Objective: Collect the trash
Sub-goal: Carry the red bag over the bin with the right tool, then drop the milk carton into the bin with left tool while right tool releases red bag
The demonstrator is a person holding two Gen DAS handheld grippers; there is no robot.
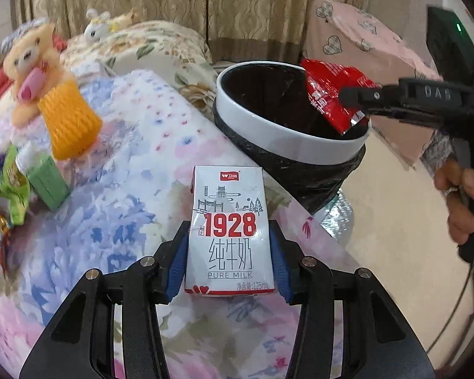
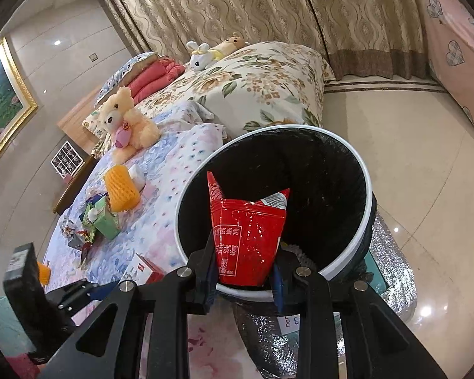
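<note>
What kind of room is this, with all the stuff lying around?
Most likely a bedroom: a bed under a floral quilt, a teddy bear sitting on it, and long patterned curtains behind. A lined trash bin stands beside the bed.

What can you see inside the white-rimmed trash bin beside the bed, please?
The trash bin is lined with a black bag. The red wrapper, clamped in the right hand-held gripper, hangs over its opening. The bottom is dark and partly covered, so other contents cannot be seen.

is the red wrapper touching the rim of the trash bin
Cannot tell. In the right wrist view the red wrapper, pinched in the right gripper, overlaps the trash bin rim, but neither view shows contact or a gap.
</note>
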